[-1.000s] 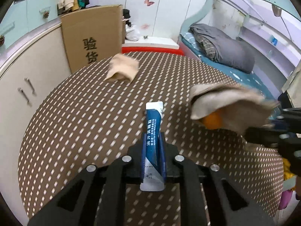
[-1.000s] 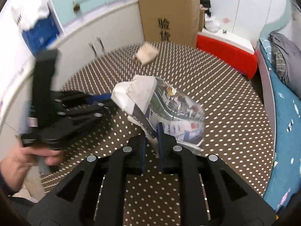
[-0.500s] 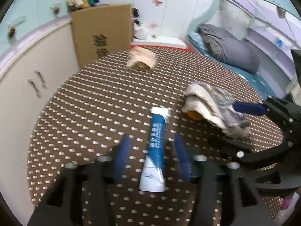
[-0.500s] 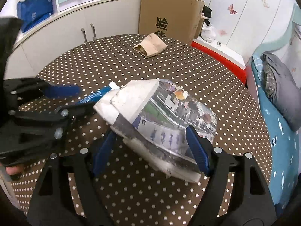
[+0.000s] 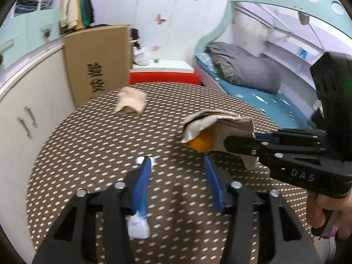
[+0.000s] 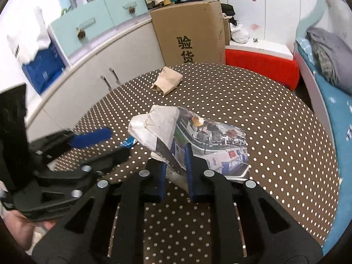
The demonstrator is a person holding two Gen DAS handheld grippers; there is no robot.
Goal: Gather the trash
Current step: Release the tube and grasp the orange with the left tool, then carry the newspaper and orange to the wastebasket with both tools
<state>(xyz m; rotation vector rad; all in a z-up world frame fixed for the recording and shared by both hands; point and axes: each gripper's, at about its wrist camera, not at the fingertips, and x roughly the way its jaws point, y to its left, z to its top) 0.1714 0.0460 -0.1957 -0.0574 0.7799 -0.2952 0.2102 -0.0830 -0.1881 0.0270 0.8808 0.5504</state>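
Observation:
A crumpled newspaper bundle (image 6: pixel 198 136) with something orange (image 5: pixel 201 144) inside sits between the pads of my right gripper (image 6: pixel 176 167), whose jaws are closing and pinch its near edge. In the left wrist view the right gripper (image 5: pixel 242 140) holds the bundle (image 5: pixel 220 123) just over the table. My left gripper (image 5: pixel 176 171) hangs above the table with its jaws apart and closing, and nothing is between them. A blue and white tube (image 5: pixel 138 226) lies on the cloth under its left finger. The tube (image 6: pixel 128 142) shows beside the left gripper (image 6: pixel 105 147).
The round table (image 5: pixel 88 154) has a brown dotted cloth. A folded beige cloth (image 5: pixel 131 104) lies at its far side. Behind stand a cardboard box (image 5: pixel 96 66), white cabinets (image 5: pixel 28 114) and a red bench (image 5: pixel 162 78). A bed (image 5: pixel 242 72) runs along the right.
My left gripper let go of the tube, which now lies on the table, then rose and shifted right. My right gripper opened around the newspaper bundle and closed on it again.

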